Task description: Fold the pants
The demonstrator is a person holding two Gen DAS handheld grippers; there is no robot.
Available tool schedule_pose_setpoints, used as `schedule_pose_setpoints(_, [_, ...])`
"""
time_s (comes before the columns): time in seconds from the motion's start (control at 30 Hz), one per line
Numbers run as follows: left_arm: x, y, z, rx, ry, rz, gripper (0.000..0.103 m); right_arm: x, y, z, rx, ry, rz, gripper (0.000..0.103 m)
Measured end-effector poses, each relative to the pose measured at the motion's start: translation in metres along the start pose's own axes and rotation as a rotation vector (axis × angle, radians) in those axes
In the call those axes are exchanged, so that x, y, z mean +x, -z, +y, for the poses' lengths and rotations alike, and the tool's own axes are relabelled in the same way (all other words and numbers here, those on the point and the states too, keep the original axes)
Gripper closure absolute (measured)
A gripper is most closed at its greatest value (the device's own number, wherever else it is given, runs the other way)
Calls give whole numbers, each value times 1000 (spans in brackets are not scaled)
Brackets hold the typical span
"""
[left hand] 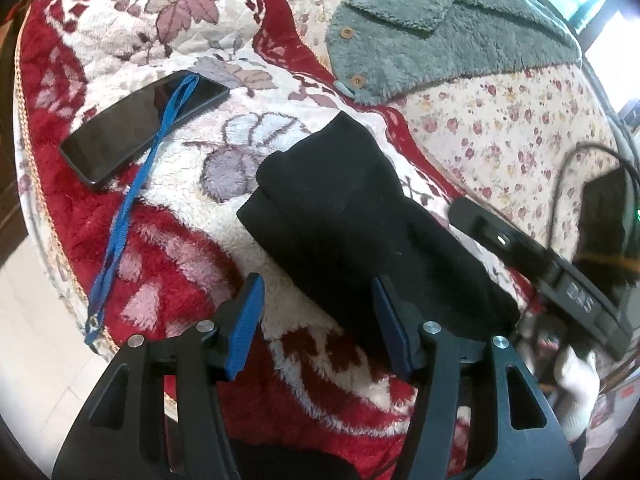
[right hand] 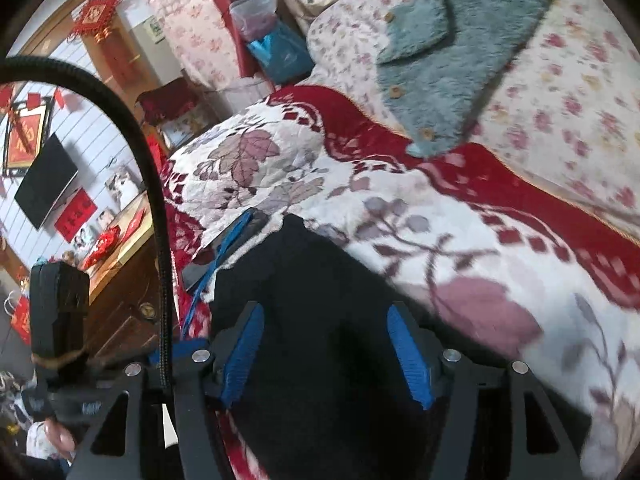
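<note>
The black pants (left hand: 344,208) lie folded into a thick bundle on the red-and-white floral blanket (left hand: 172,248). My left gripper (left hand: 318,316) stands open at the bundle's near end. Its right blue pad (left hand: 390,320) sits against the cloth's edge and its left pad (left hand: 246,320) is over bare blanket. In the right wrist view the pants (right hand: 312,300) fill the space under my right gripper (right hand: 326,348), which is open, its blue pads wide apart and pinching no cloth.
A black phone (left hand: 140,124) with a blue lanyard (left hand: 128,208) lies left of the pants near the bed's edge, with the floor (left hand: 24,340) below. A grey fleece garment (left hand: 440,32) lies at the back on a flowered sheet (left hand: 500,128). A black cable (right hand: 132,152) arcs at left.
</note>
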State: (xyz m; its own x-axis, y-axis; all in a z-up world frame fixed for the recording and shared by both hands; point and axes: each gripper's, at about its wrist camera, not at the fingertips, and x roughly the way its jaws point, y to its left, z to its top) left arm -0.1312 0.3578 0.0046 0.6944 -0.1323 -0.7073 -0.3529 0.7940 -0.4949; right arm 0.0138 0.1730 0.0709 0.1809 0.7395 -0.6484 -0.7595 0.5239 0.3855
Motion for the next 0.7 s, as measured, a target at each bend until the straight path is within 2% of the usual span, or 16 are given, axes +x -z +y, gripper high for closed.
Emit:
schedule_pose_setpoints(0.2, [10,-3,5,-34,28,8,47,37,-26,7,-67,-16,59,40])
schedule_pose_setpoints(0.3, [15,-4,9,-49,36,17,40,54,-35,12,-122,-24,88,40])
schedule_pose_setpoints(0.5, [21,-4,6,-34,34,34,34,85,-43,20,-237,5,148,38])
schedule_pose_setpoints(0.67, [26,-5,1,-18,21,47,29,101,-51,19,-234,-44,186,38])
schedule_pose_setpoints(0.7, [26,-5,2,-22,27,47,29,104,-52,21,-238,-64,197,43])
